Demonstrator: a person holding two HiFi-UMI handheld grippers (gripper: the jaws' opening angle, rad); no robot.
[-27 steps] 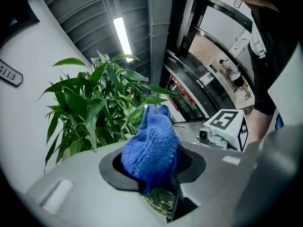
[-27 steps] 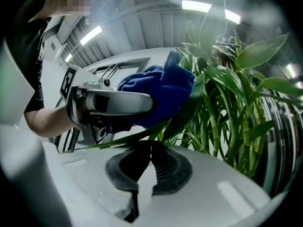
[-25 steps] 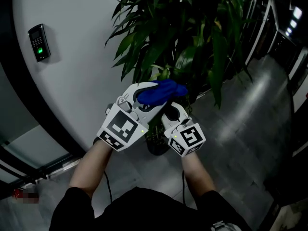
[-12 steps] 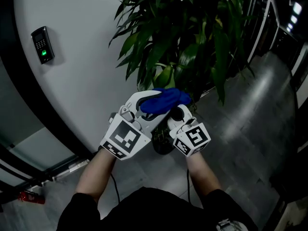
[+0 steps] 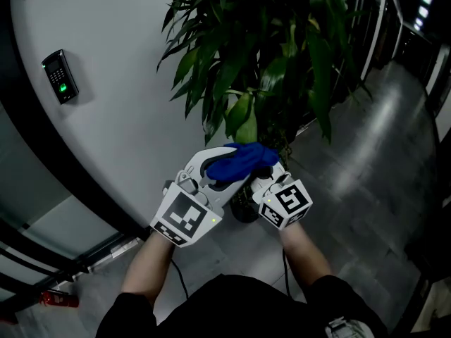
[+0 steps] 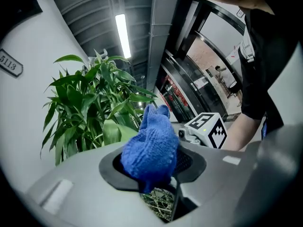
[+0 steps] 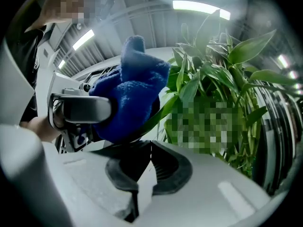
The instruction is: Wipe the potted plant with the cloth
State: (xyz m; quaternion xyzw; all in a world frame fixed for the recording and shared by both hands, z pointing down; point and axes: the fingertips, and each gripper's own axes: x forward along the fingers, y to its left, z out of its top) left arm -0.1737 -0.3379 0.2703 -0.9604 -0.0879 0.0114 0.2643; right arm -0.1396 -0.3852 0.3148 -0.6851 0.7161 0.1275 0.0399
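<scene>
While the left gripper (image 5: 217,172) is keeping its jaws clamped on the blue cloth (image 5: 243,159), the only readable writing is showing in the left gripper view: a wall sign (image 6: 9,65) with the digits "5113". The marker cubes (image 5: 184,217) are carrying only black-and-white square patterns, and the keypad reader (image 5: 58,76) on the white wall is glowing green, its keys too small to read.

The cloth is bulging up out of the left gripper's pads and pressing against the lower foliage of the potted plant (image 5: 268,55), just under a broad hanging leaf (image 5: 243,118). The right gripper (image 5: 263,179) is sitting directly beside and slightly under the cloth, its jaws drawn together to a thin seam. In the right gripper view a narrow leaf blade (image 7: 163,110) is rising from just above its tips and passing under the cloth; whether the blade is pinched cannot be told.

Compared with a second ago, both grippers are sitting lower and further right in the head view, and the cloth is lying closer under the hanging leaf.
</scene>
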